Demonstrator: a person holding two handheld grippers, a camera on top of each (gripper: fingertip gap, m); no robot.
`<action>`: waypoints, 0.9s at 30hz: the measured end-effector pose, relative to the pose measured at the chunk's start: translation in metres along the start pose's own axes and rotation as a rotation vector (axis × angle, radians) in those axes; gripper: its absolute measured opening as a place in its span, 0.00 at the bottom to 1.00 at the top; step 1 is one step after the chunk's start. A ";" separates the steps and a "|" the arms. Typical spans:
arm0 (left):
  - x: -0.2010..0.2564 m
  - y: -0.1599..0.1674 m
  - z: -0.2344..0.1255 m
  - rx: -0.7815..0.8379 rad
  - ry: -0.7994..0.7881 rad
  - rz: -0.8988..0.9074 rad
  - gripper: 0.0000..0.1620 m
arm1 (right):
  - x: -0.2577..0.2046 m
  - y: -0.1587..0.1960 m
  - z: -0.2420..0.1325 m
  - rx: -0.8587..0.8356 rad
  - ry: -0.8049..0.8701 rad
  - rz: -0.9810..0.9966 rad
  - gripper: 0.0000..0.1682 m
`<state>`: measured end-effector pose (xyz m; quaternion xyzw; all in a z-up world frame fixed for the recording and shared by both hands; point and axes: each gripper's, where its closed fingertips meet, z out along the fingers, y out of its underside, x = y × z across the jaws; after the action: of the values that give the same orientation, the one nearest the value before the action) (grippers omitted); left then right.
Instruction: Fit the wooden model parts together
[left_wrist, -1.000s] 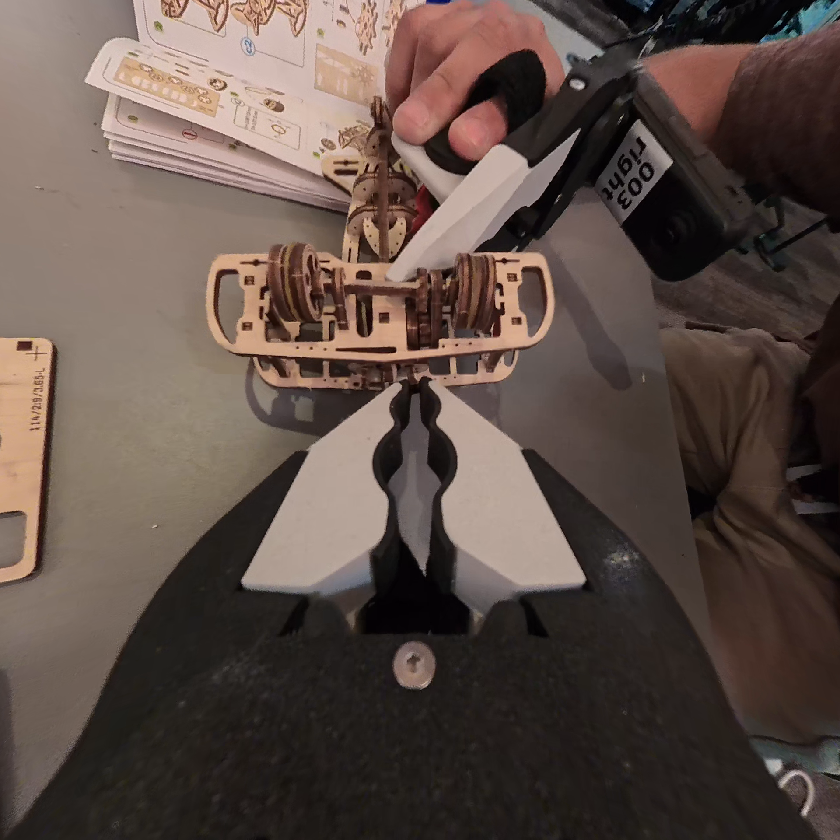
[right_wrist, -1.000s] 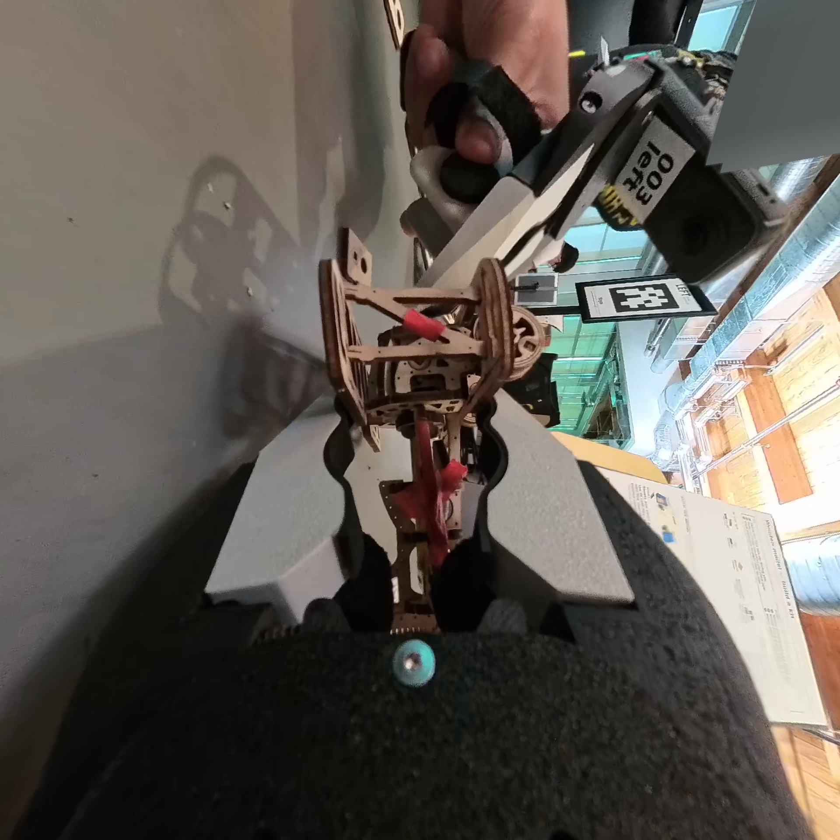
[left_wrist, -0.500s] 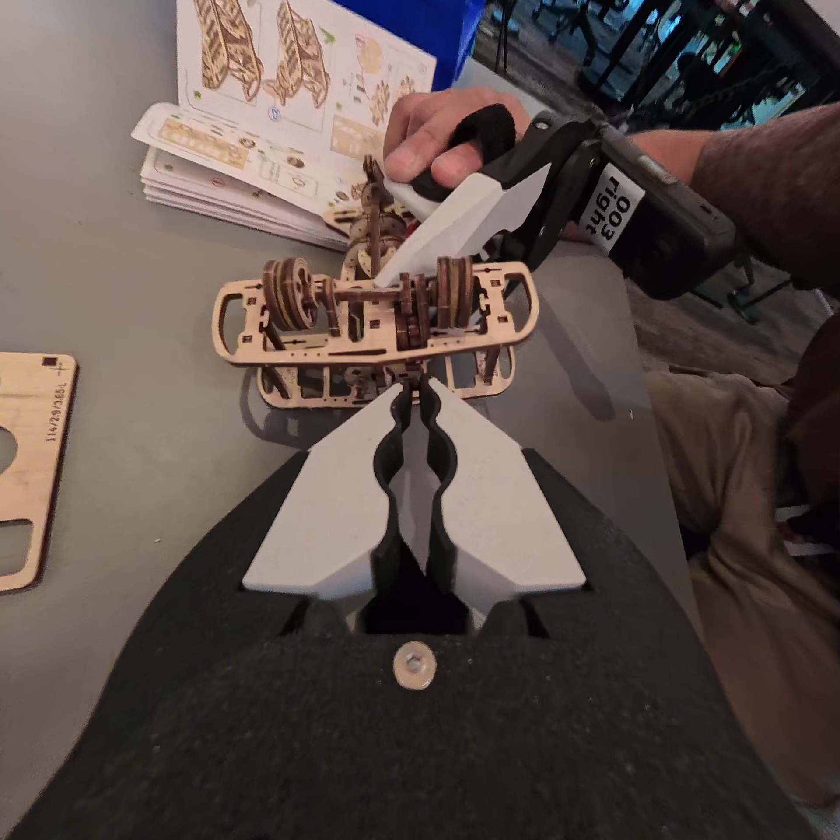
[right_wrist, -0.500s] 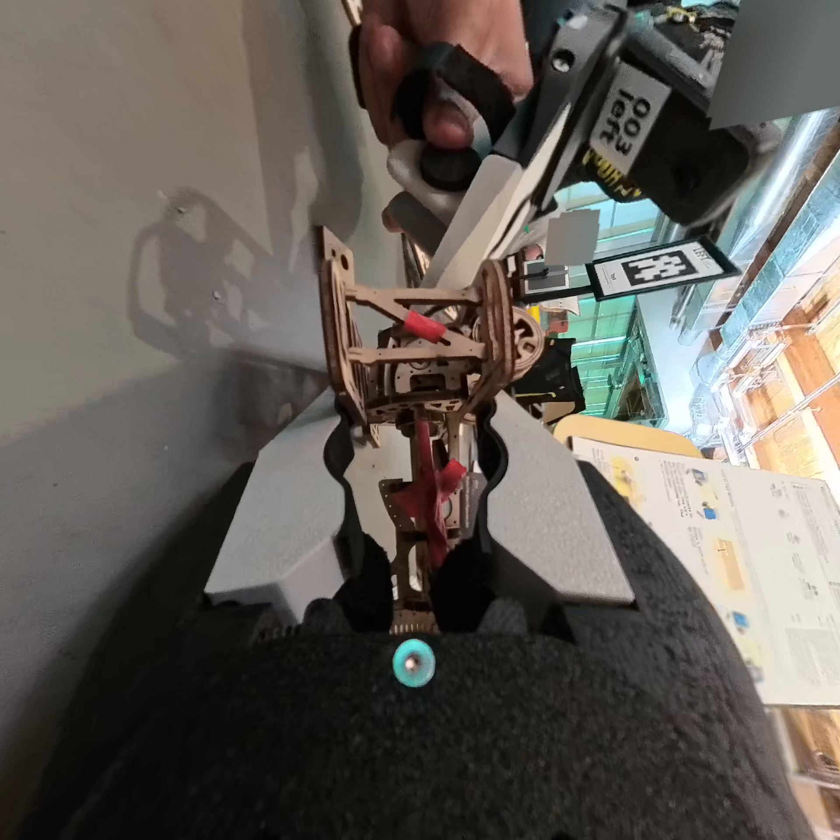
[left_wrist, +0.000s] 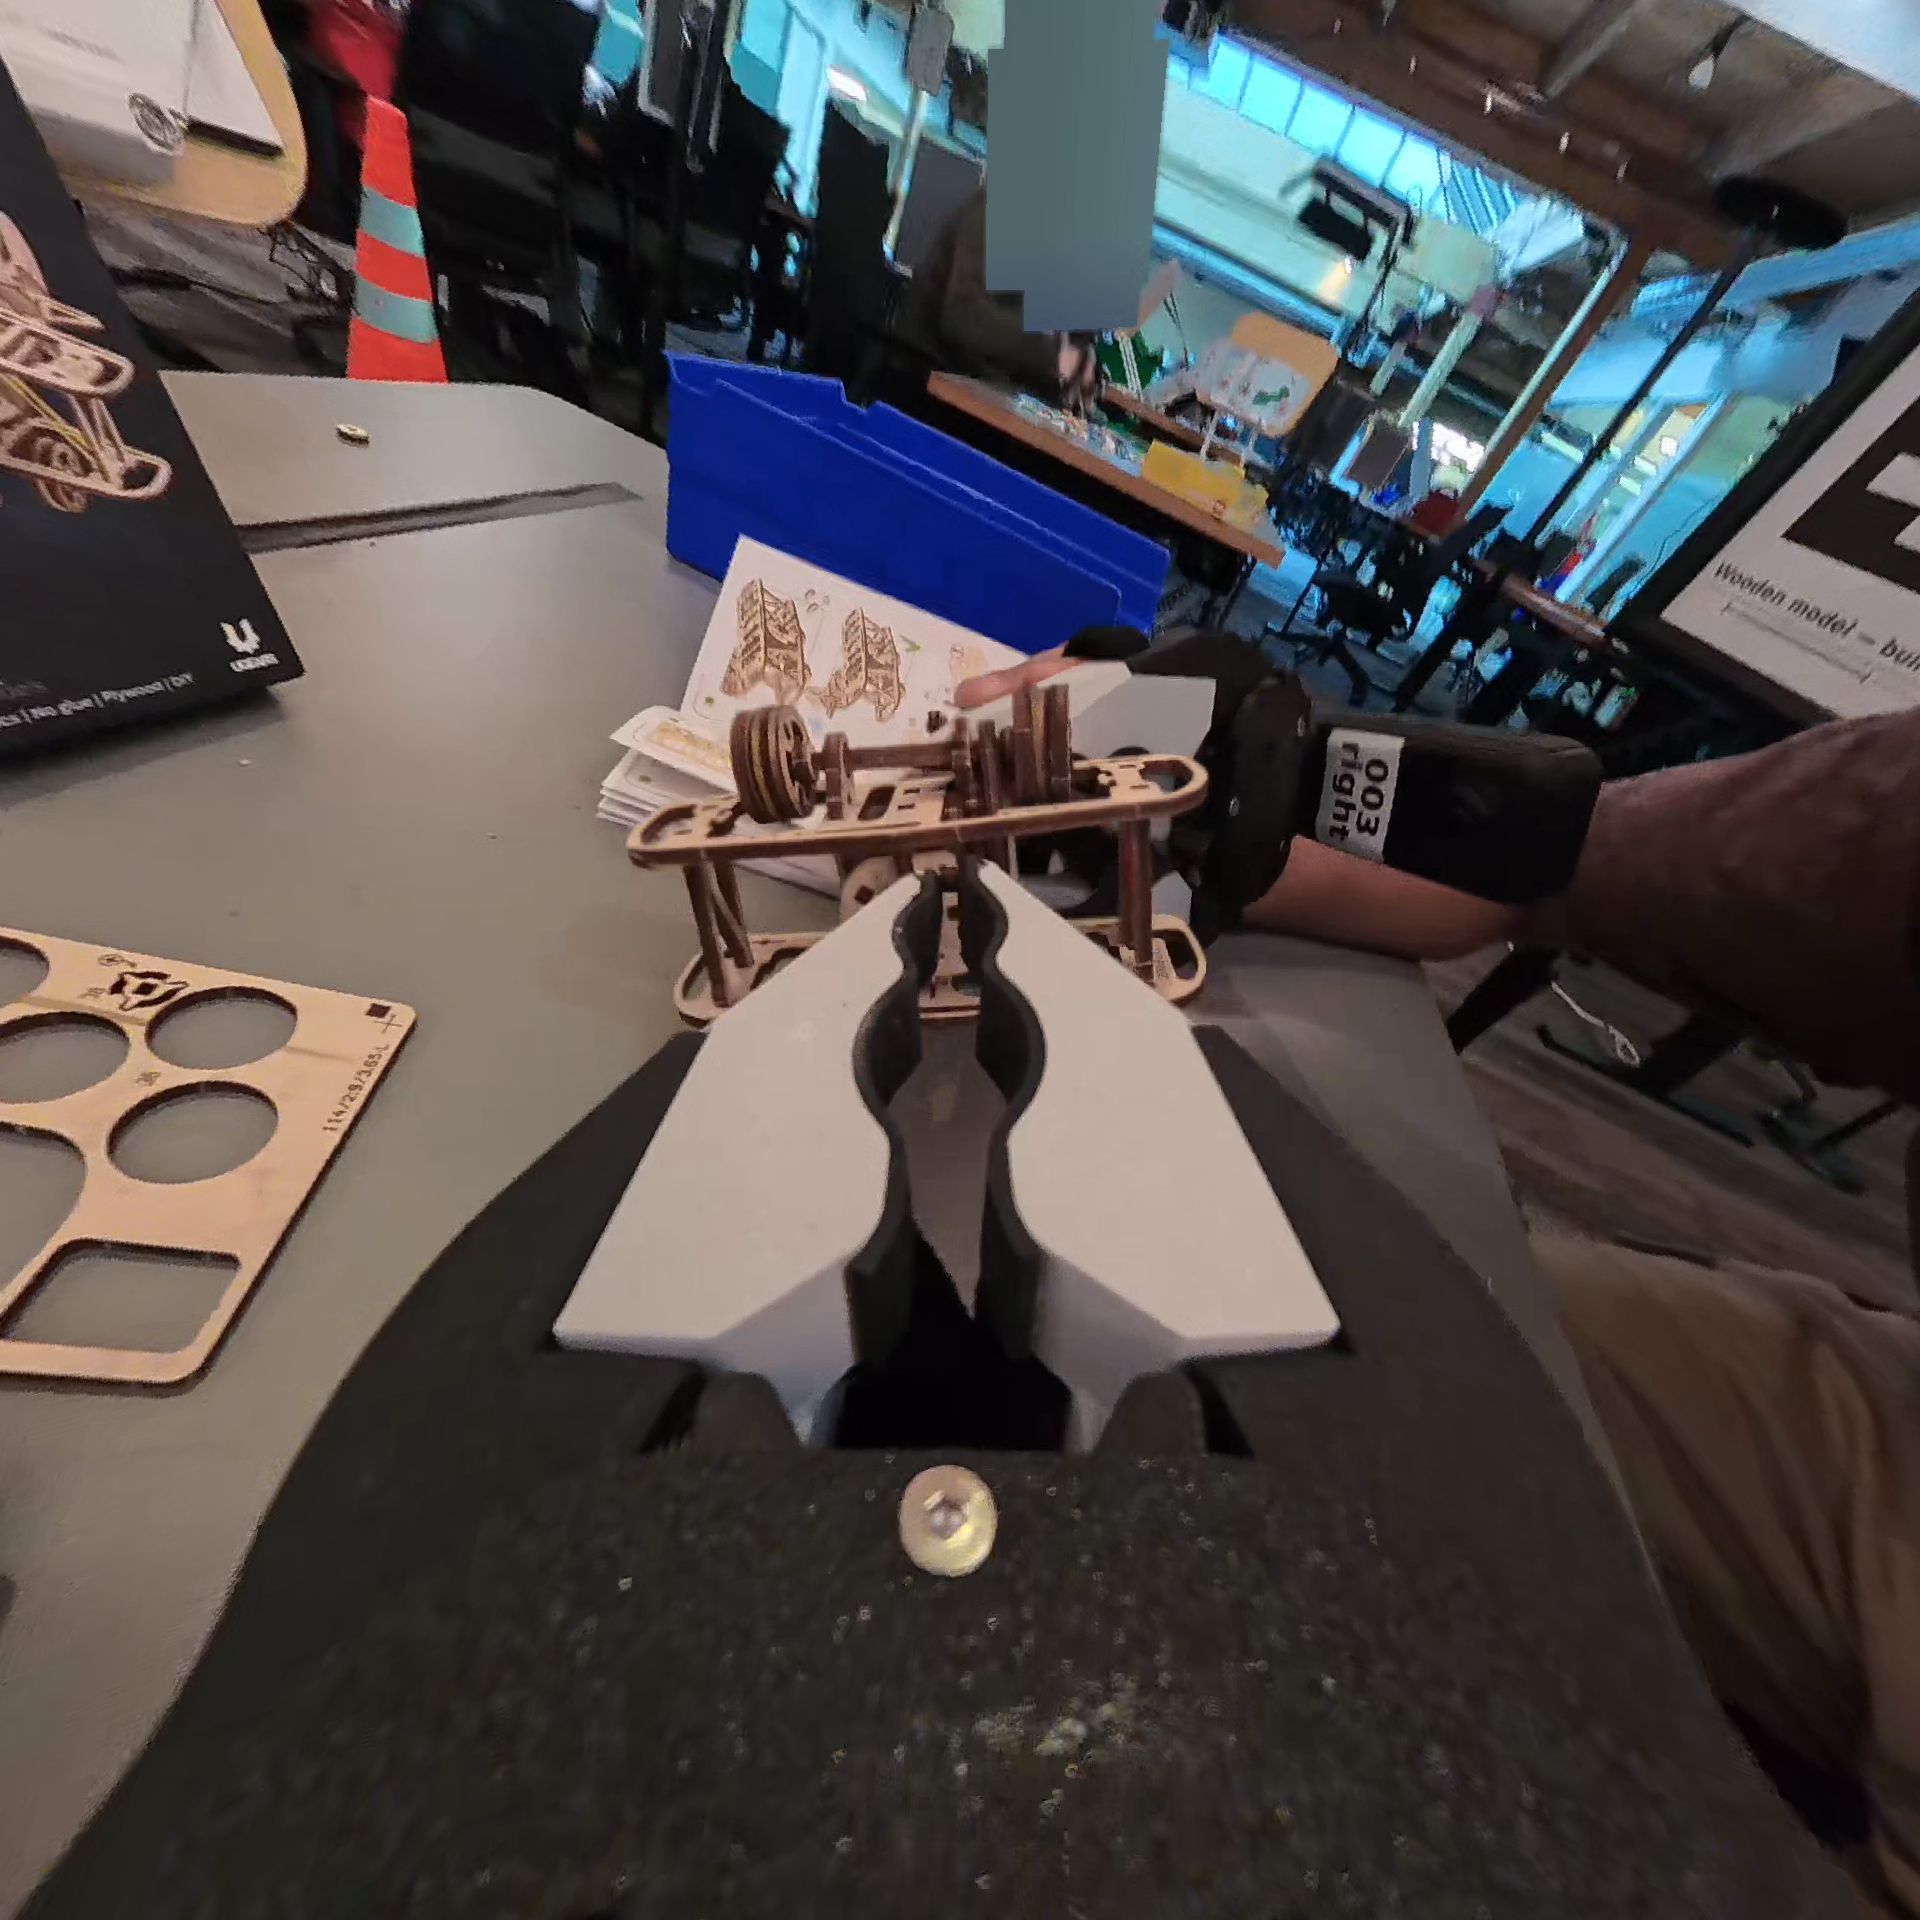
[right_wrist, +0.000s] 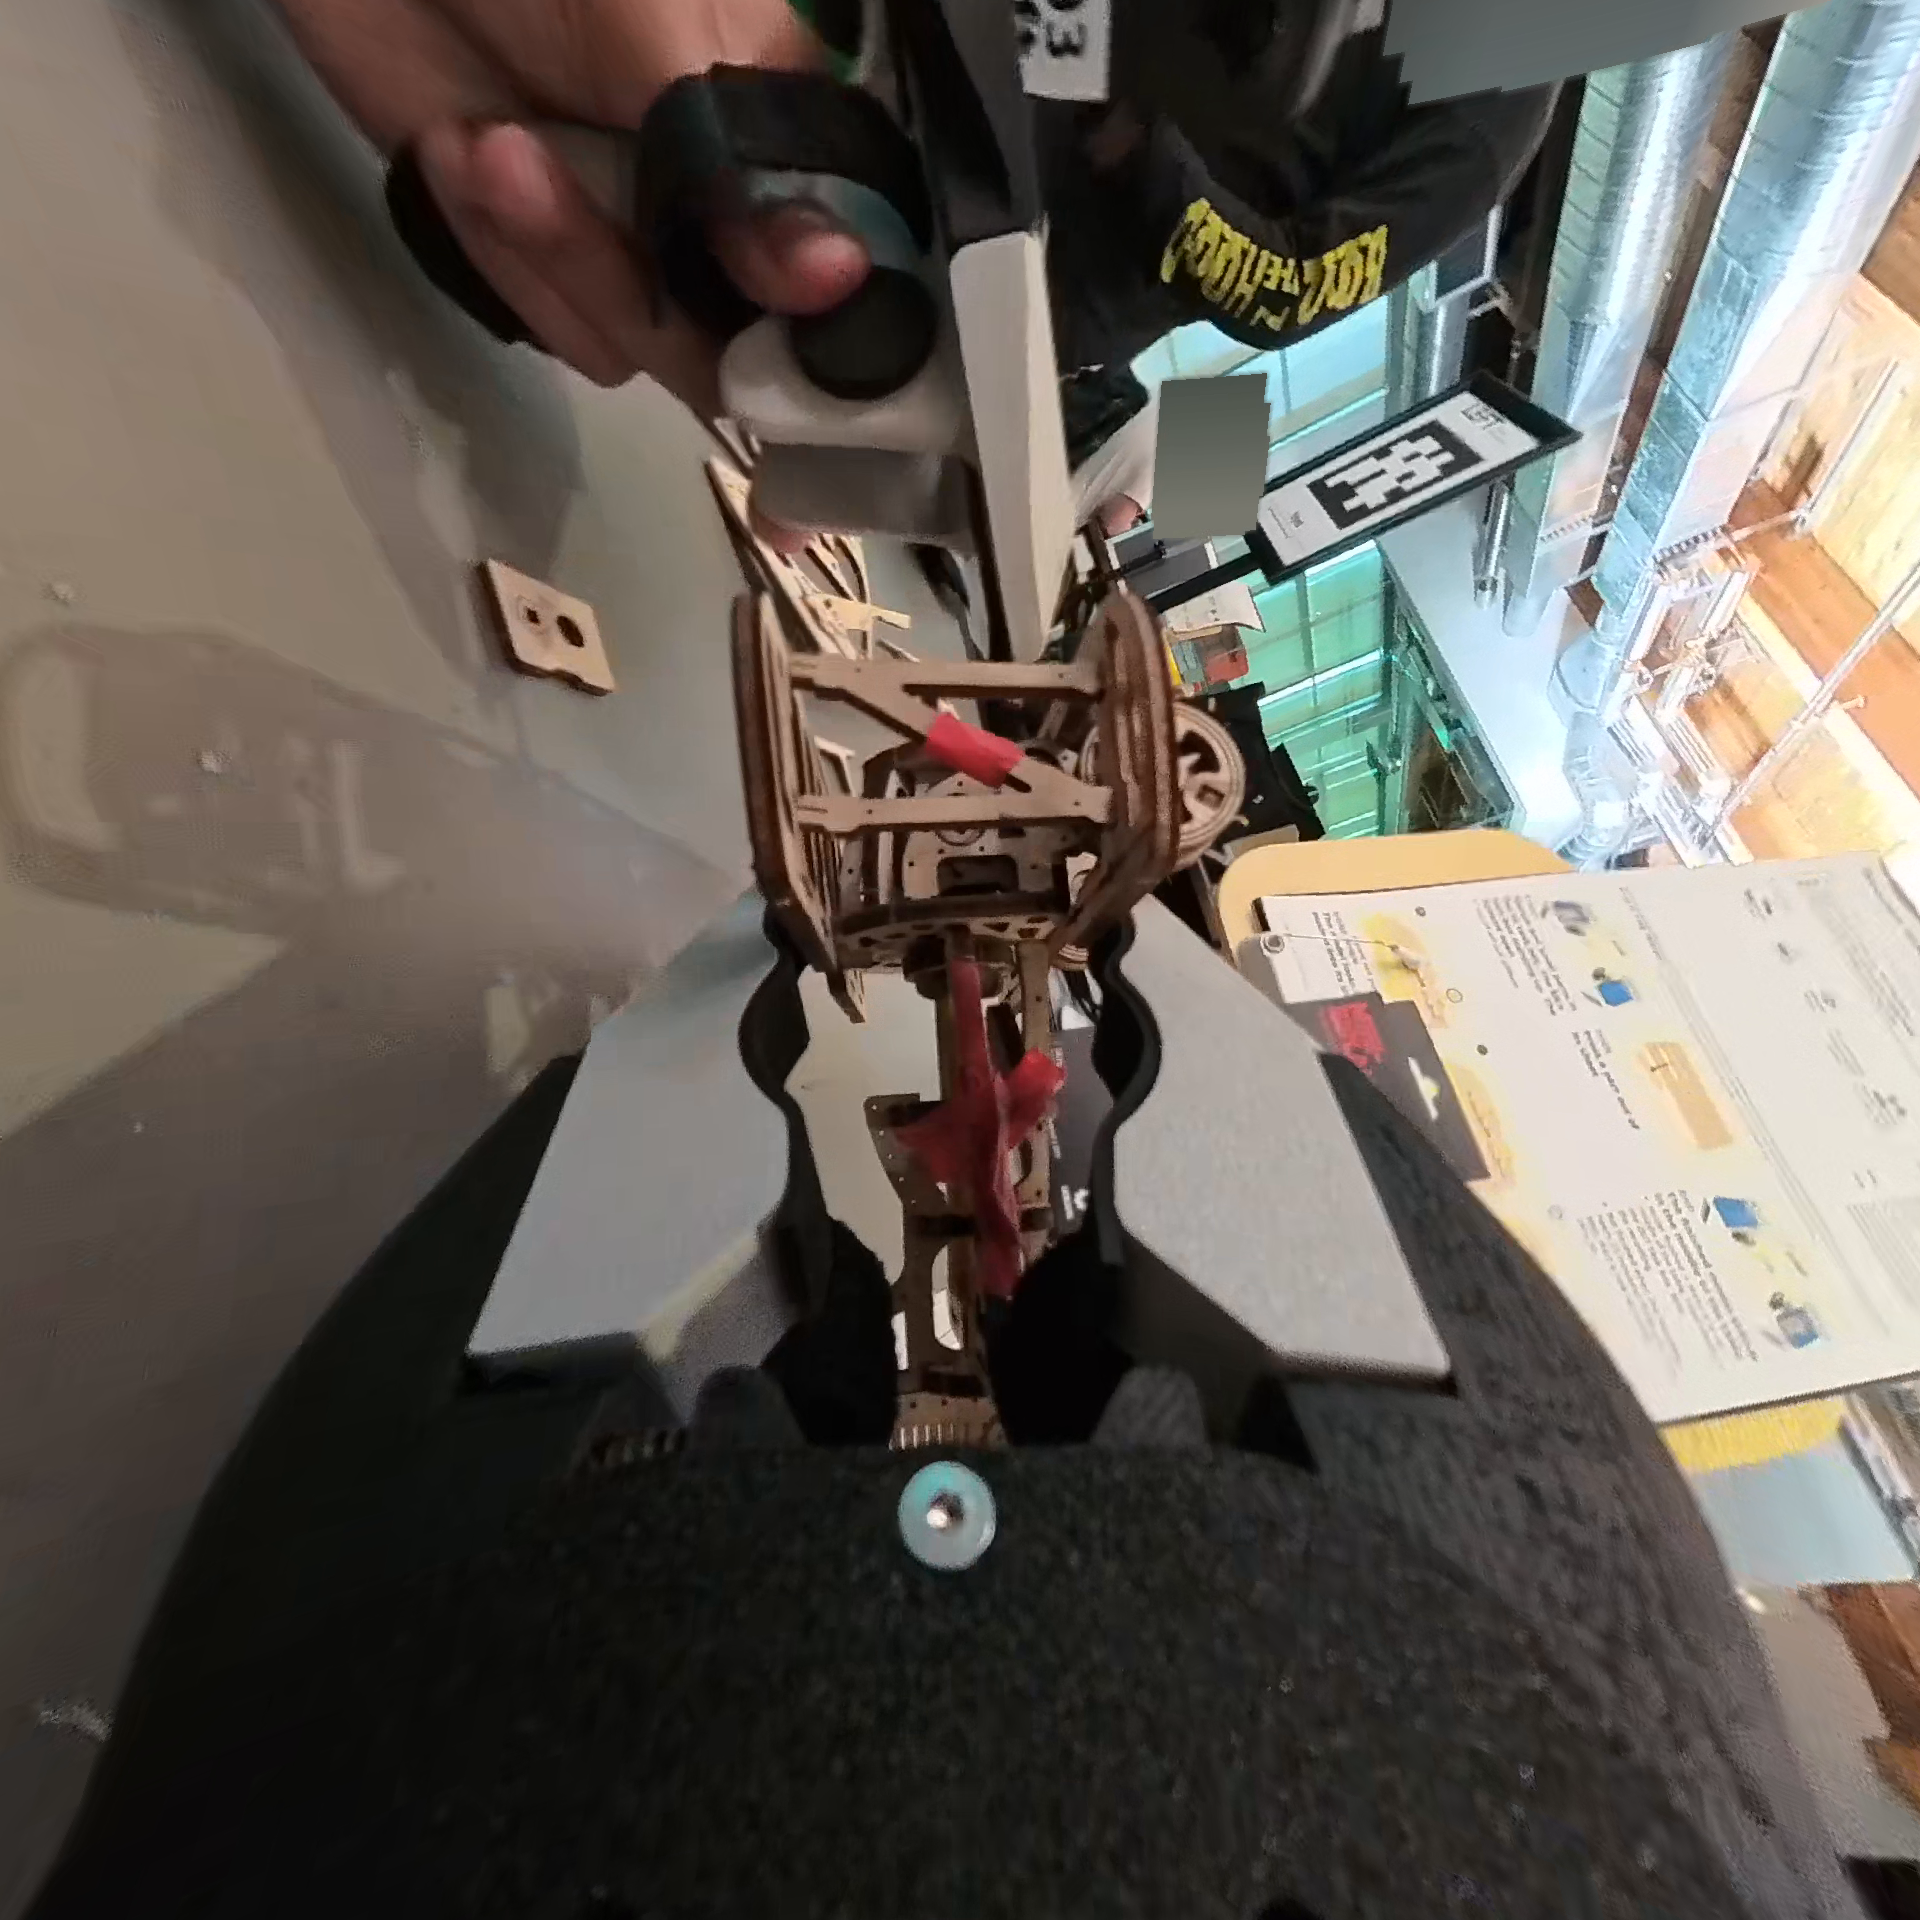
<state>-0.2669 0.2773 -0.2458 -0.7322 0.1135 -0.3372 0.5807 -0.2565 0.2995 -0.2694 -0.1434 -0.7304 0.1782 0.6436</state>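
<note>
The wooden biplane model stands on the grey table, with wheels and an axle on its upper wing. My left gripper is shut, its tips pinching the model's front between the wings. My right gripper is turned on its side and shut on the model, whose red-taped fuselage runs back between its fingers. In the left wrist view the right gripper sits behind the model on the right. In the right wrist view one of the left gripper's fingers comes down onto the model from above.
A punched-out plywood sheet lies at the left. An instruction booklet and a blue bin are behind the model, and a black box is at the far left. A small wooden piece lies on the table. The person's leg is at the right. Across from one pair of fingers to the other is roughly 4 centimeters.
The left gripper has dropped to a low, level angle while staying shut on the model's front. The right gripper has swung down behind the model, still holding it.
</note>
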 end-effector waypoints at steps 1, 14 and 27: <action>0.002 -0.003 0.000 0.028 -0.002 -0.007 0.00 | 0.002 0.000 0.000 -0.005 0.009 0.025 0.31; 0.008 -0.009 0.007 0.095 -0.035 -0.025 0.00 | 0.017 -0.007 -0.003 -0.004 0.076 0.140 0.31; 0.004 -0.004 0.009 0.085 -0.033 -0.099 0.00 | 0.016 -0.004 -0.002 -0.017 0.076 0.108 0.31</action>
<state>-0.2588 0.2834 -0.2411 -0.7169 0.0530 -0.3581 0.5958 -0.2562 0.3026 -0.2531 -0.1946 -0.6982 0.2010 0.6590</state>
